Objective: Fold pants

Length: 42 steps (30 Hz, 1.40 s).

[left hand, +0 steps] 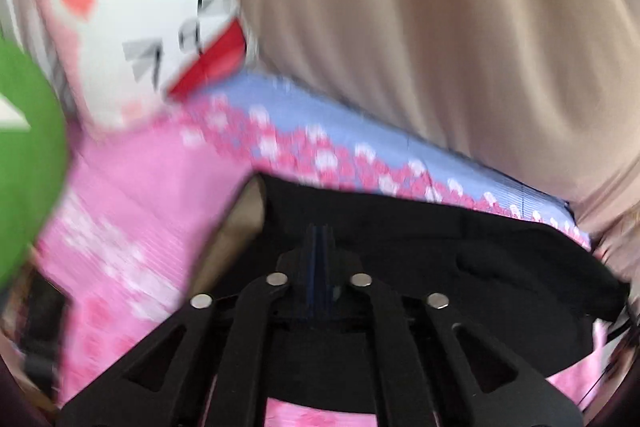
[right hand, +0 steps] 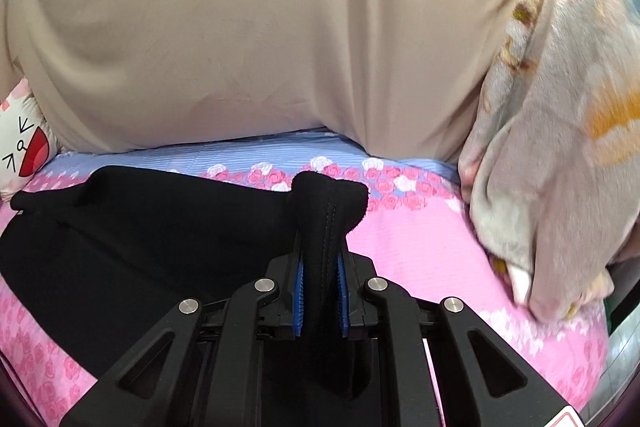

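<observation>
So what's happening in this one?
A person with a gripper in each hand is folding black pants on a bed with a pink floral sheet. The right gripper is shut on a bunched, stitched edge of the pants, which sticks up between its blue fingers. The left gripper looks shut on another part of the pants, though that view is blurred. A cat-face pillow and a pale blanket lie at the sides, with beige fabric behind.

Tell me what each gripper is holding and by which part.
The right gripper pinches the black pants at a stitched edge fold. The left gripper is shut on the same pants; which part is too blurred to tell.
</observation>
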Motion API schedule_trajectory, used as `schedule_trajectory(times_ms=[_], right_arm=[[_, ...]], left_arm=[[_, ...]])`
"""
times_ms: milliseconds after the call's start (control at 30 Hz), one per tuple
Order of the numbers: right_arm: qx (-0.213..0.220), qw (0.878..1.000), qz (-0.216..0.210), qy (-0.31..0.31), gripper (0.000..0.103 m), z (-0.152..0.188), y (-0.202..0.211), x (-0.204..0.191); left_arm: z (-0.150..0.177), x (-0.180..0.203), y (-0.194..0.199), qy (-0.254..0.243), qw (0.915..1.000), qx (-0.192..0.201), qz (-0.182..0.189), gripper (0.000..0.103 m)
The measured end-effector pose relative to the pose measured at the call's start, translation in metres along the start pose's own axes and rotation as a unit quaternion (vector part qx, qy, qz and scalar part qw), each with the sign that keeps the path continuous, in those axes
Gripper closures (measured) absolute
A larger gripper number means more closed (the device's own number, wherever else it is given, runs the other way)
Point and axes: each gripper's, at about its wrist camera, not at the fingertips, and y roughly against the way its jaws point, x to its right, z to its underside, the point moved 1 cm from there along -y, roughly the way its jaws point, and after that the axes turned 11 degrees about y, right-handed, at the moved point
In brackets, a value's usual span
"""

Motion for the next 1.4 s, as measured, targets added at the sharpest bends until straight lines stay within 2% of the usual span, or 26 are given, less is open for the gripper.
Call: schedule_trajectory(times_ms=[33, 67, 100, 167, 200, 233, 267, 300, 400, 467, 500, 533, 633, 667, 800, 867, 967, 1000, 1033, 1100, 1133, 1200, 1267, 1333, 1400], right_arm=[[0.001, 1.000, -0.001, -0.001, 0.092, 0.003, 0.003, -0.001], [0.000, 1.000, -0.001, 0.000, 0.092, 0.005, 0.004, -0.003], [-0.001, 1.000, -0.002, 0.002, 0.092, 0.006, 0.004, -0.005], [-0.006, 1.000, 0.001, 0.006, 0.092, 0.009, 0.005, -0.009], [-0.008, 1.000, 0.002, 0.007, 0.092, 0.009, 0.006, -0.011], [-0.009, 1.000, 0.002, 0.007, 0.092, 0.010, 0.007, -0.012], [-0.010, 1.000, 0.002, 0.005, 0.092, 0.010, 0.007, -0.013], [-0.011, 1.000, 0.002, 0.005, 0.092, 0.009, 0.008, -0.013], [-0.011, 1.000, 0.003, 0.005, 0.092, 0.010, 0.009, -0.016], [-0.013, 1.000, 0.004, 0.003, 0.092, 0.011, 0.007, -0.017], [-0.015, 1.000, 0.004, 0.004, 0.092, 0.011, 0.006, -0.017], [-0.015, 1.000, 0.007, 0.005, 0.092, 0.011, 0.006, -0.017], [-0.008, 1.000, 0.006, 0.003, 0.092, 0.009, 0.009, -0.016], [-0.004, 1.000, 0.004, 0.003, 0.092, 0.009, 0.012, -0.016], [-0.001, 1.000, 0.002, 0.010, 0.092, 0.014, 0.017, -0.014], [-0.012, 1.000, 0.006, 0.009, 0.092, 0.024, 0.015, -0.009], [-0.037, 0.999, 0.012, -0.002, 0.088, 0.047, 0.006, 0.001], [-0.049, 0.998, 0.023, -0.007, 0.079, 0.056, 0.002, 0.005], [-0.064, 0.997, 0.036, -0.017, 0.064, 0.068, -0.004, 0.012], [-0.087, 0.994, 0.060, -0.039, 0.056, 0.085, -0.008, 0.025], [-0.090, 0.992, 0.072, -0.056, 0.052, 0.094, -0.004, 0.032], [-0.085, 0.990, 0.075, -0.081, 0.050, 0.102, 0.011, 0.040], [-0.061, 0.991, 0.082, -0.084, 0.047, 0.107, 0.040, 0.036], [-0.036, 0.992, 0.083, -0.084, 0.042, 0.109, 0.071, 0.028], [-0.009, 0.994, 0.057, -0.095, 0.041, 0.112, 0.093, 0.021]], left_arm=[[-0.001, -0.003, -0.018, 0.016, 0.9995, -0.027, 0.010, 0.079], [-0.004, -0.011, -0.036, 0.044, 0.9976, -0.051, 0.018, 0.067], [-0.005, -0.019, -0.059, 0.083, 0.9928, -0.079, 0.036, 0.050], [-0.007, -0.034, -0.085, 0.159, 0.9815, -0.098, 0.043, 0.049], [-0.005, -0.036, -0.089, 0.178, 0.9772, -0.104, 0.052, 0.047], [-0.002, -0.038, -0.099, 0.203, 0.9683, -0.121, 0.081, 0.045], [-0.003, -0.039, -0.104, 0.211, 0.9650, -0.126, 0.092, 0.045], [-0.005, -0.038, -0.111, 0.225, 0.9605, -0.129, 0.101, 0.046], [-0.016, -0.035, -0.119, 0.234, 0.9542, -0.134, 0.129, 0.099], [-0.024, -0.031, -0.110, 0.233, 0.9568, -0.116, 0.129, 0.099], [-0.031, -0.024, -0.092, 0.210, 0.9657, -0.087, 0.125, 0.099], [-0.035, -0.020, -0.078, 0.195, 0.9701, -0.071, 0.126, 0.100], [-0.038, -0.009, -0.026, 0.153, 0.9767, -0.034, 0.146, 0.100], [-0.033, -0.008, -0.002, 0.136, 0.9798, -0.024, 0.144, 0.100], [0.001, -0.027, 0.056, 0.118, 0.9818, -0.017, 0.147, 0.099], [0.026, -0.044, 0.074, 0.117, 0.9849, -0.018, 0.127, 0.099], [0.066, -0.076, 0.061, 0.120, 0.9900, -0.045, 0.058, 0.099], [0.081, -0.089, 0.047, 0.124, 0.9895, -0.066, 0.034, 0.098], [0.090, -0.099, 0.036, 0.136, 0.9868, -0.085, 0.024, 0.098], [0.104, -0.115, 0.013, 0.166, 0.9790, -0.116, 0.022, 0.096], [0.106, -0.119, 0.011, 0.178, 0.9776, -0.111, 0.012, 0.096], [0.106, -0.116, 0.019, 0.183, 0.9789, -0.088, 0.024, 0.094], [0.104, -0.108, 0.029, 0.174, 0.9815, -0.071, 0.034, 0.084], [0.099, -0.099, 0.035, 0.169, 0.9824, -0.062, 0.050, 0.055], [0.098, -0.089, 0.034, 0.161, 0.9839, -0.061, 0.048, 0.053]])
